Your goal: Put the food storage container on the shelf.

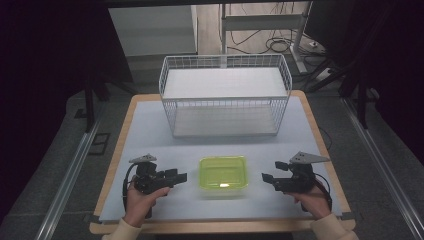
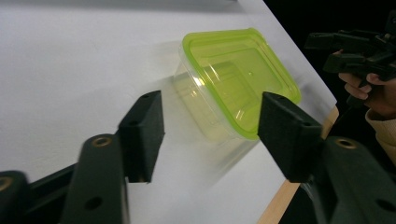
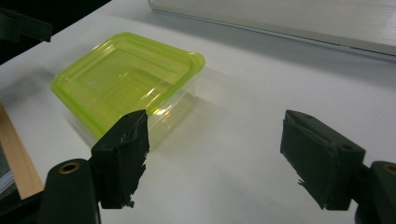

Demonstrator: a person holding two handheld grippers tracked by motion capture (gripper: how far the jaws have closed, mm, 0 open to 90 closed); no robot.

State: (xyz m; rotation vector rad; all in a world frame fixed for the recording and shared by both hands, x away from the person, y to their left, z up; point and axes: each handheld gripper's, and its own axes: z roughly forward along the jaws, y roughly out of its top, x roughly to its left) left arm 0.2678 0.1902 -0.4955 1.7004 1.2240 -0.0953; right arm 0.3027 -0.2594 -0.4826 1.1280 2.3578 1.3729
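- High view: clear tub with lime-green lid point(image 1: 223, 173) resting on grey table mat point(image 1: 150, 130), near front edge, midway between both grippers.
- White wire basket point(image 1: 225, 95) standing farther back on same mat, well apart from tub.
- Left gripper point(image 1: 179, 176) held just left of tub, pointing toward it, not touching.
- Right gripper point(image 1: 267, 179) held just right of tub, pointing toward it, not touching.
- Left gripper view: jaws spread wide, nothing between pads; tub point(image 2: 238, 79) lying ahead on mat, lid closed; other gripper point(image 2: 359, 46) visible beyond table edge.
- Right gripper view: jaws spread wide, gripping nothing; tub point(image 3: 126, 79) ahead and to left, basket base point(image 3: 289, 18) at top.
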